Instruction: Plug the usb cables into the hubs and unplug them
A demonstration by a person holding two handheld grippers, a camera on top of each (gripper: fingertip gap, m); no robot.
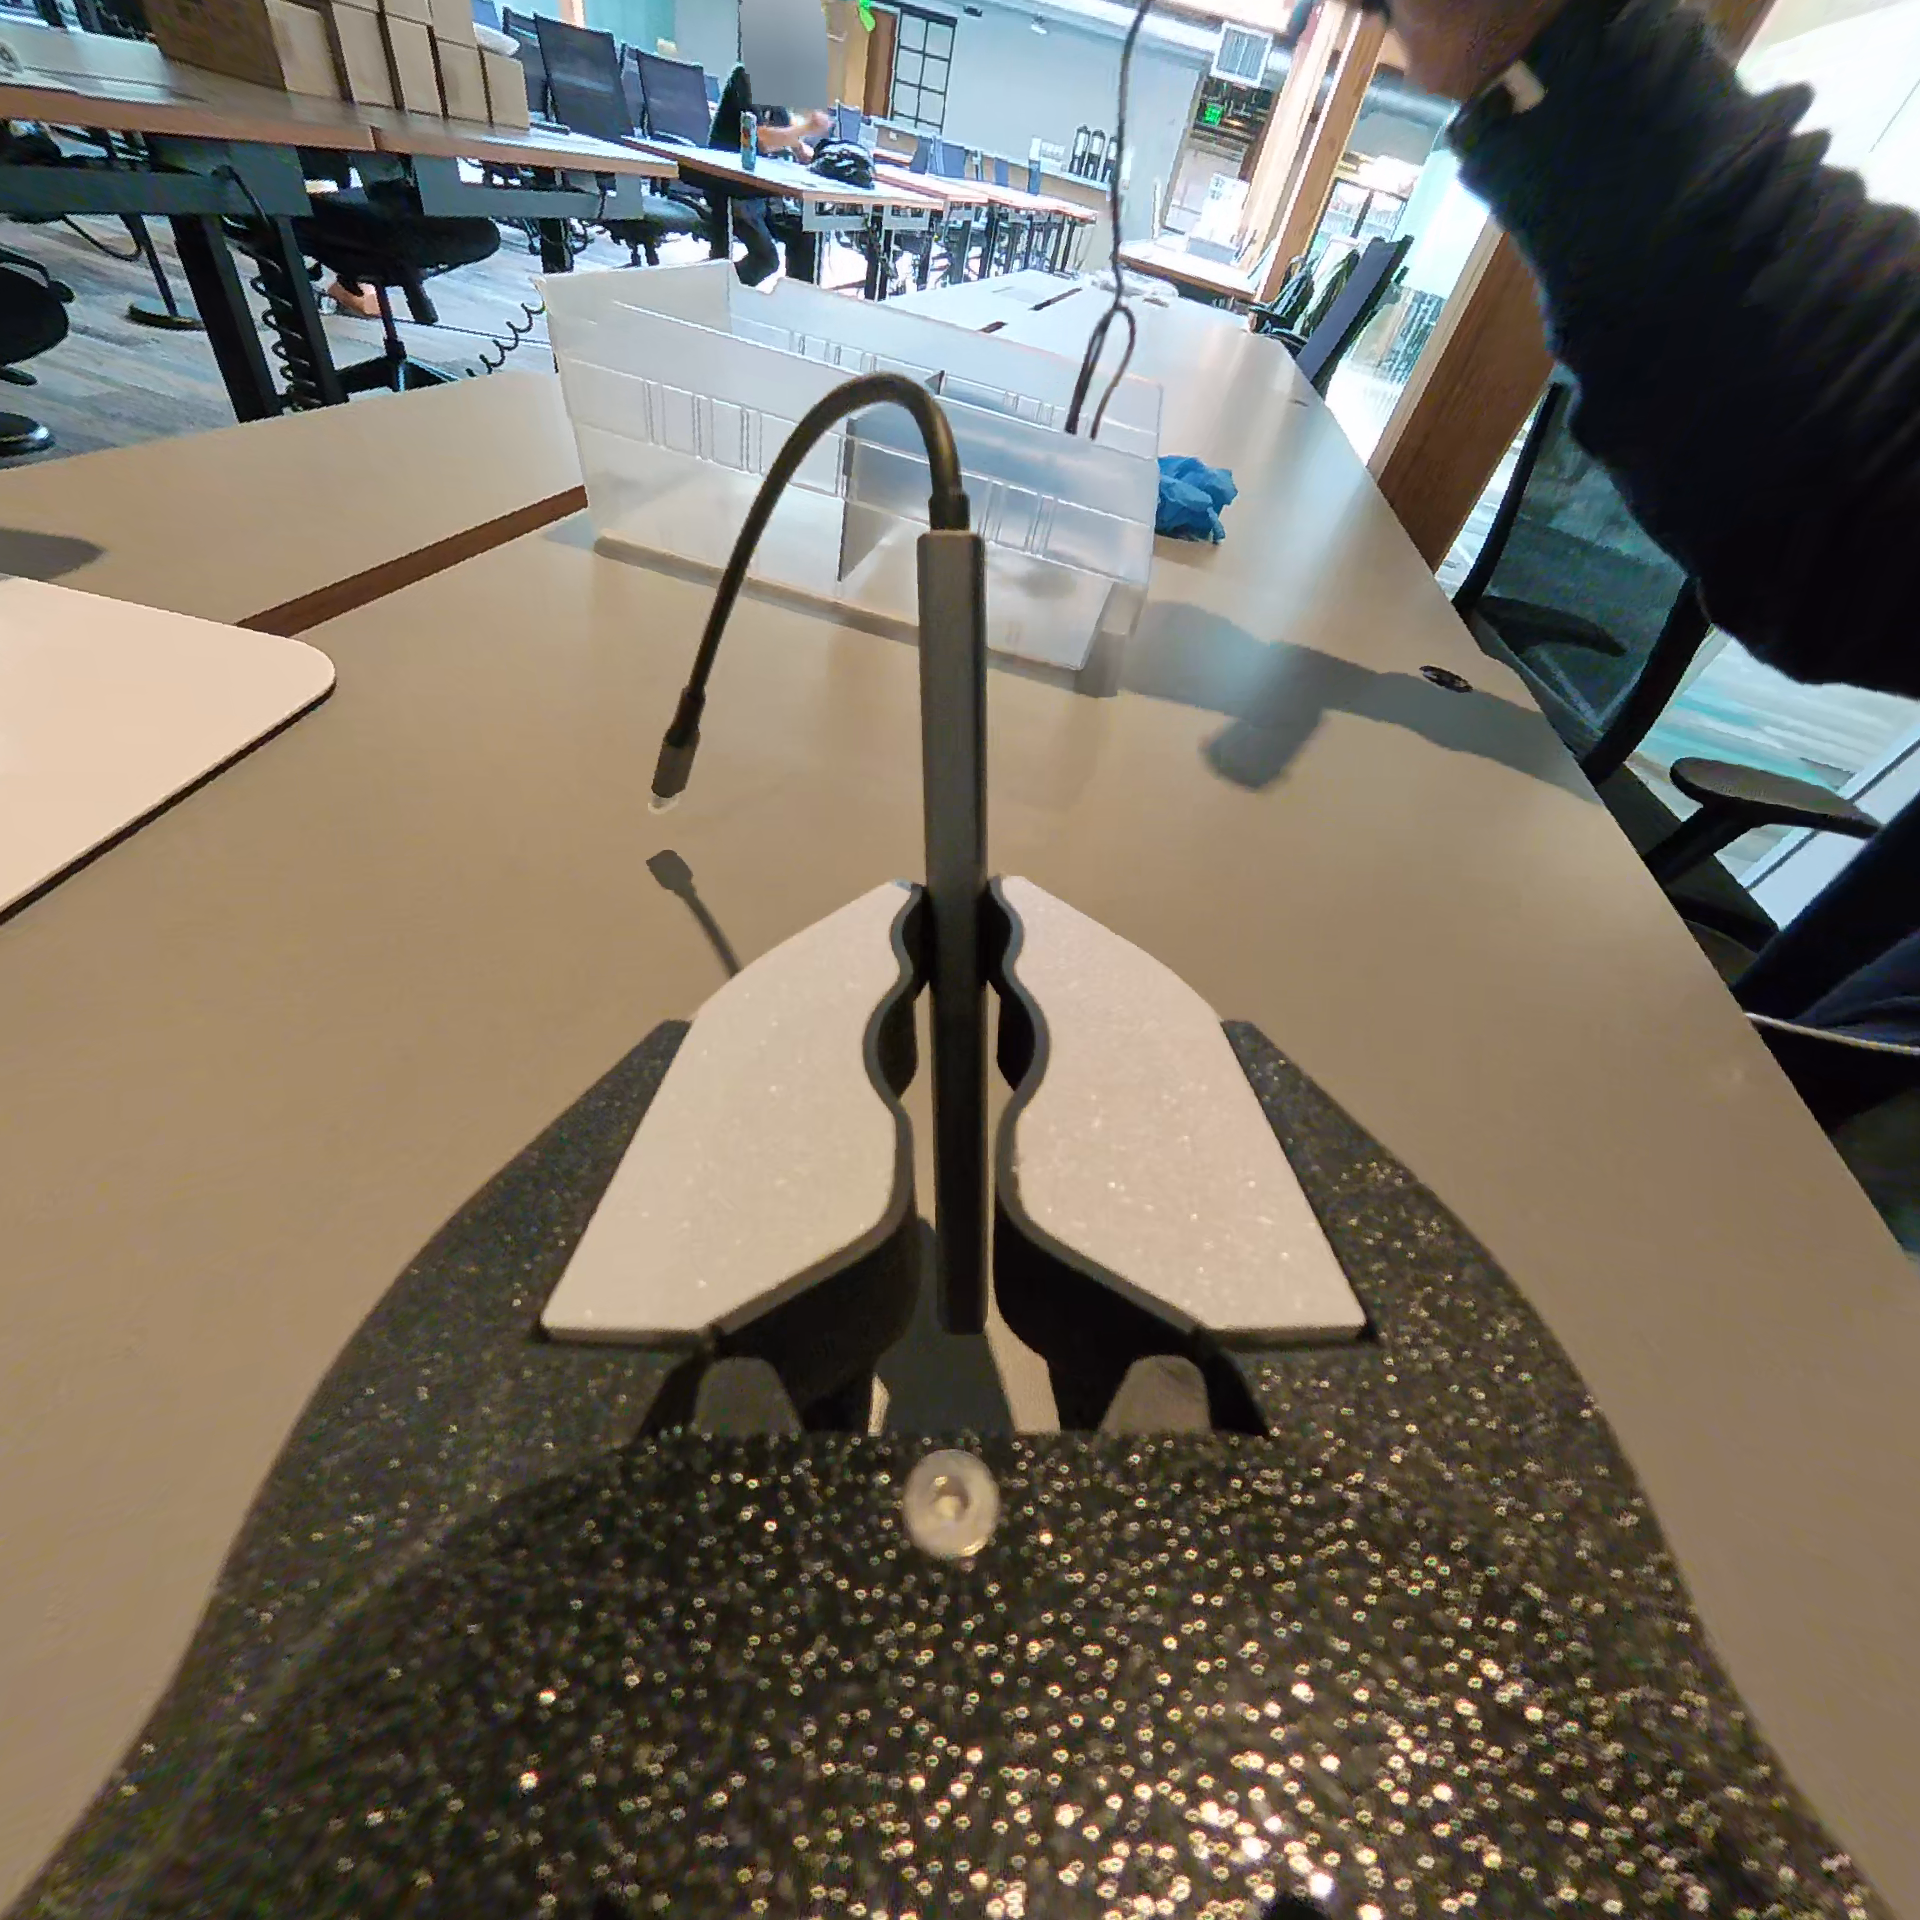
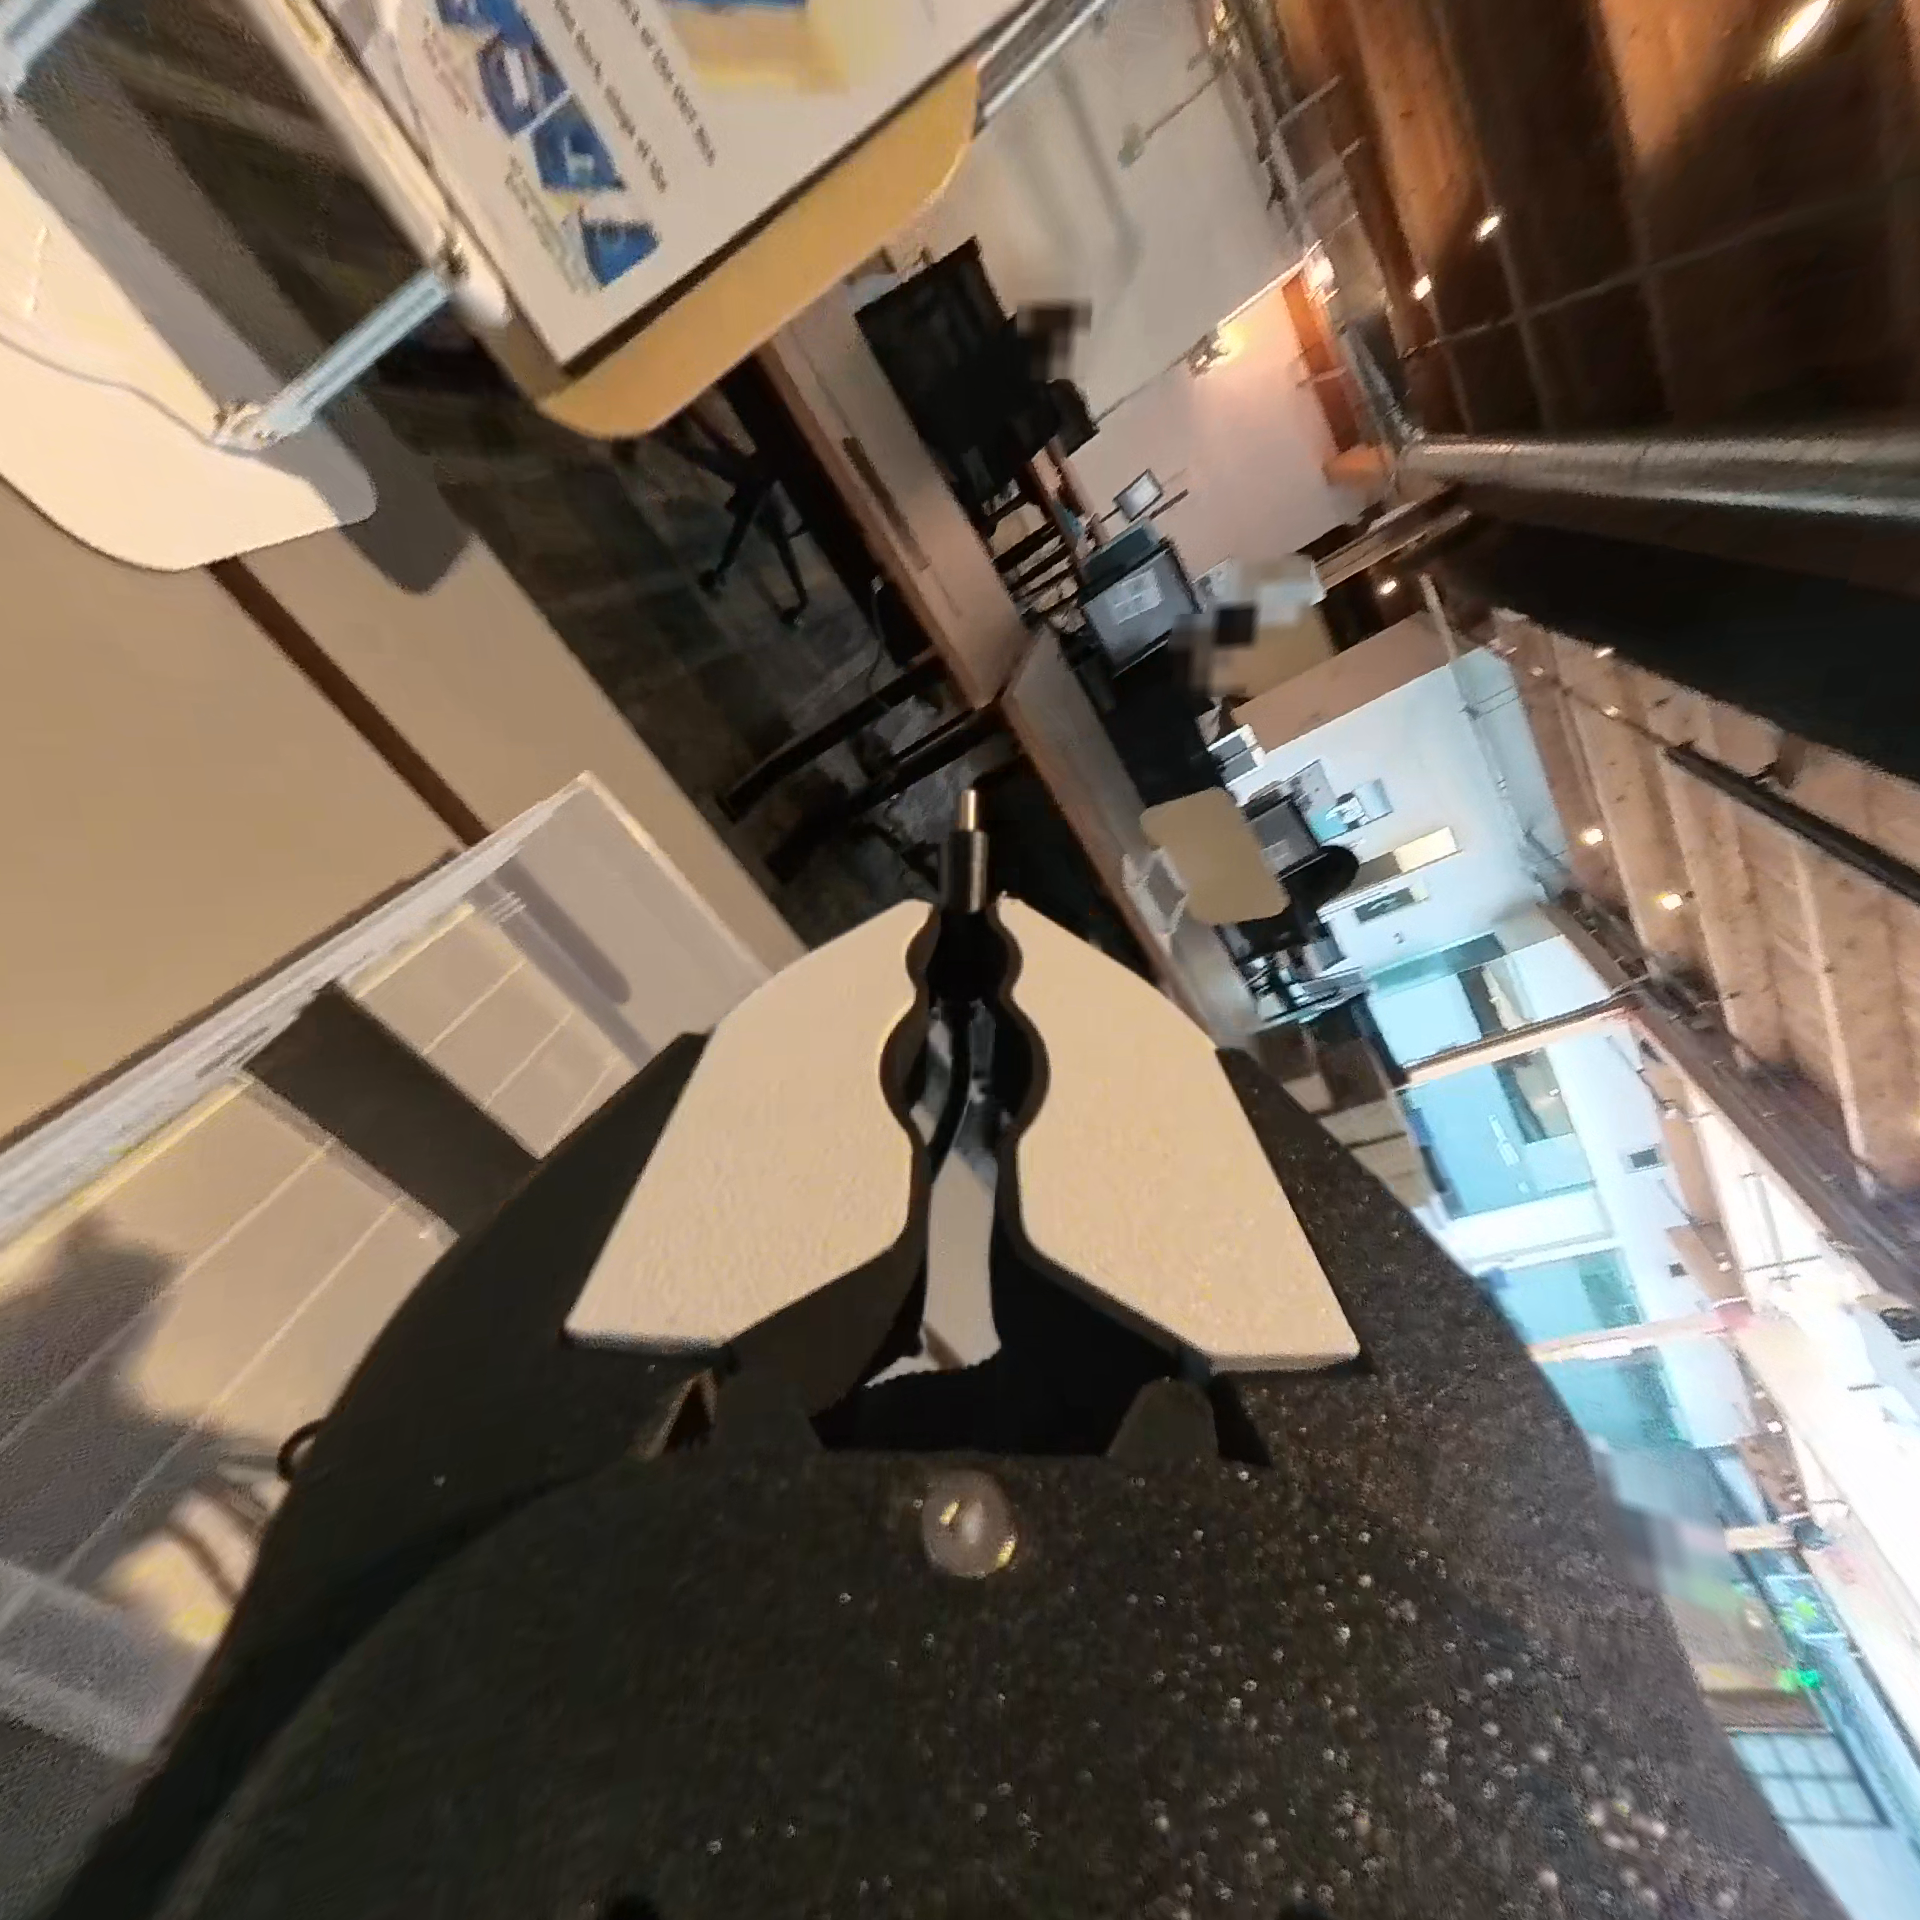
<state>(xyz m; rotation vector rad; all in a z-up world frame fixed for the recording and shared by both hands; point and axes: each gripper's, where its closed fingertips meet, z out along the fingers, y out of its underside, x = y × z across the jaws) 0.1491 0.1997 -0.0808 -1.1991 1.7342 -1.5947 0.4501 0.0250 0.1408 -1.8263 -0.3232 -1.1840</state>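
Observation:
My left gripper (image 1: 954,896) is shut on a slim grey USB hub (image 1: 951,717), held edge-on above the table. The hub's short black cable (image 1: 821,436) arcs up and left and ends in a free plug (image 1: 673,756) hanging just above the table. My right gripper (image 2: 966,914) is shut on a black USB cable plug (image 2: 968,857); its metal tip sticks out past the fingertips. The right wrist view is tilted and blurred, raised above the table. In the left wrist view a thin black cable (image 1: 1122,156) hangs from the upper right into the clear bin.
A clear plastic bin (image 1: 790,416) with dividers stands on the grey table (image 1: 416,935) beyond the hub; it also shows in the right wrist view (image 2: 312,1091). A blue glove (image 1: 1195,497) lies right of it. A white board (image 1: 125,707) lies left. A dark-sleeved arm (image 1: 1714,312) is upper right. My hands' fingertips stand some 40 centimeters from each other.

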